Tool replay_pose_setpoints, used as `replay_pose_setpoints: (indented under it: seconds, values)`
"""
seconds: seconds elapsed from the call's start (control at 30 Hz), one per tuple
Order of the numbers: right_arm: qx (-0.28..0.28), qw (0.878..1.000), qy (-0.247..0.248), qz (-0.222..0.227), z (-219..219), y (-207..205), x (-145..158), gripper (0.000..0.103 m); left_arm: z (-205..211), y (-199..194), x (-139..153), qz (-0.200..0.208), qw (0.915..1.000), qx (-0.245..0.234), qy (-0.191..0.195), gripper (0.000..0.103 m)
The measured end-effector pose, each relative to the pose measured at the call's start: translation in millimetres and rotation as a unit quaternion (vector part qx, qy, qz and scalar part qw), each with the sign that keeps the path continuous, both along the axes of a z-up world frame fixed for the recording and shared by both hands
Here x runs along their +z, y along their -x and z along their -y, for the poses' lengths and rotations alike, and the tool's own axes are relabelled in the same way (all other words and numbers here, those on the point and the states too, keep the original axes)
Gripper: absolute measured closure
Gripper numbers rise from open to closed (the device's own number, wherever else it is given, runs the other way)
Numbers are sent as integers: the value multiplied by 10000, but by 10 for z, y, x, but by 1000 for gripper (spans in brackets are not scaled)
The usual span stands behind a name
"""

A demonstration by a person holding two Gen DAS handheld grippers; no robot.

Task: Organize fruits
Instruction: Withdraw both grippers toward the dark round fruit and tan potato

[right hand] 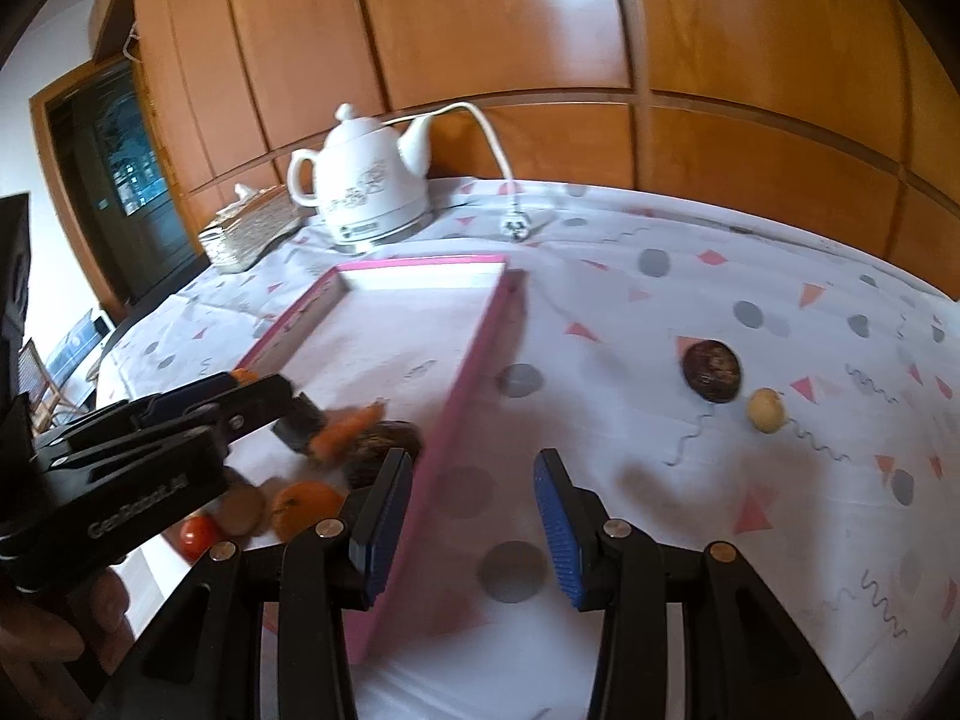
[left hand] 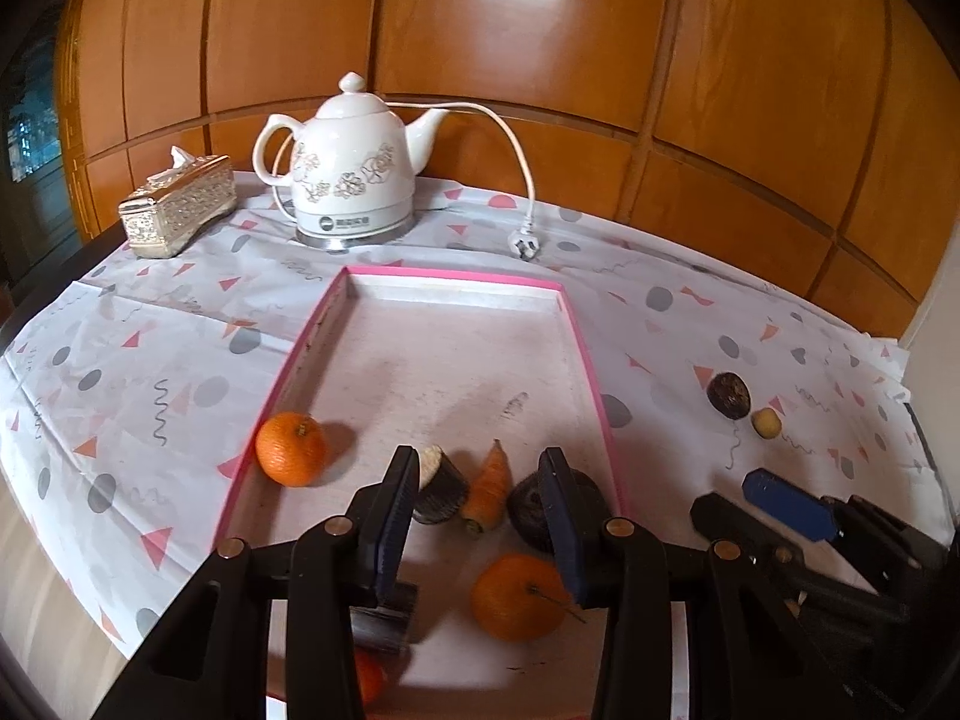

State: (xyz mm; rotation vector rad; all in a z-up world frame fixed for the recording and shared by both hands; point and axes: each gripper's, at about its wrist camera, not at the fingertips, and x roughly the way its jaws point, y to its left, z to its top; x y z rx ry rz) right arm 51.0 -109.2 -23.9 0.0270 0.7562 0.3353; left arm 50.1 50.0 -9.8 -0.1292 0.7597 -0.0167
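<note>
Closest to the lens, the left gripper (left hand: 487, 501) hangs over the pink tray (left hand: 591, 354) with its jaws wide and nothing between them, poised above the near-end cluster: a tangerine (left hand: 517, 597), a small carrot (left hand: 489, 489) and dark pieces I can't name. Another tangerine (left hand: 291, 449) sits against the tray's left wall. The right gripper (right hand: 474, 522) is spread wide too, empty, straddling the tray's right rim, aimed out over the tablecloth (right hand: 690, 510). Likely reason: a dark round fruit (right hand: 712, 371) and a small yellow one (right hand: 766, 410), just beside each other, lie outside the tray. The right view is blurred, and the red fruit (right hand: 198, 534) is half hidden.
</note>
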Motion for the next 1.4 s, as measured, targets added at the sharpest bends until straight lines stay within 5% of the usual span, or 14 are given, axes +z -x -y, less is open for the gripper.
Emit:
replay_pose_setpoints:
  seconds: [0.9,1.4]
  values:
    - [-1512,9873,7,-477,1279,-265,-340,60,969,-46,-4,-113,9909,-1309,-283,58]
    - [-1329,9893,-8,-604,1371,-762,-399,60,1253,-125,-182,-358,9849,-1672,-281,58]
